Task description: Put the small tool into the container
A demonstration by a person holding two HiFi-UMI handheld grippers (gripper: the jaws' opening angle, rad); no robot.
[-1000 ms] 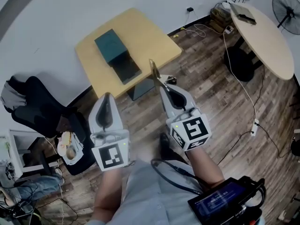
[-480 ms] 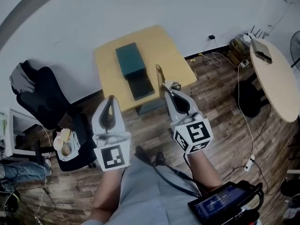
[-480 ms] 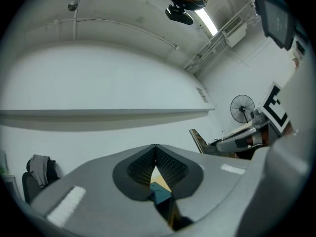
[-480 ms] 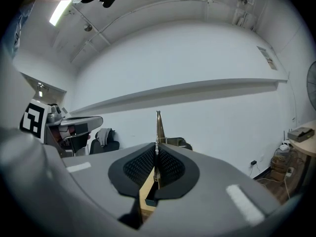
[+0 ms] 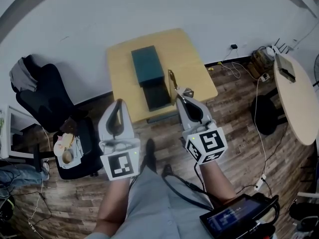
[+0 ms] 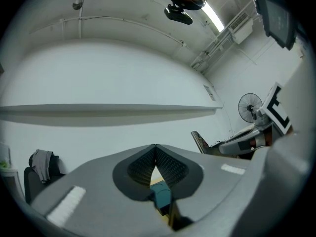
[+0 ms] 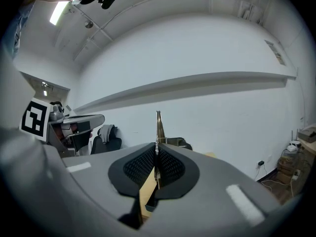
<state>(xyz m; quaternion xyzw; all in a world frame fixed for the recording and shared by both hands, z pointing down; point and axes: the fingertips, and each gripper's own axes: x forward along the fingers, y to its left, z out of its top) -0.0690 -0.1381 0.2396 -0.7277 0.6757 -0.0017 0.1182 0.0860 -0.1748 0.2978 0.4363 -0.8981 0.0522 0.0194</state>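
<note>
A teal box-shaped container [image 5: 147, 65] lies on the yellow square table [image 5: 189, 59], with a dark open part [image 5: 156, 96] at its near end. My right gripper [image 5: 180, 94] hovers at the table's near edge, just right of the container, shut on a thin flat small tool [image 5: 172, 78] that sticks out past its tips. In the right gripper view the small tool [image 7: 158, 127] stands upright out of the closed right gripper [image 7: 156, 149]. My left gripper [image 5: 118, 103] hangs over the floor before the table, shut and empty. In the left gripper view the left gripper [image 6: 155, 148] frames the container [image 6: 161, 196].
A black office chair [image 5: 37, 96] stands left of the table, with a cluttered low stand [image 5: 67, 151] in front of it. A round pale table [image 5: 296, 103] is at the right. Cables [image 5: 259, 73] run over the wooden floor. A screen device [image 5: 239, 218] hangs at the person's waist.
The table and container have come closer and nearer the middle of the head view. Both grippers now reach the table's near edge. The right gripper still holds the tool.
</note>
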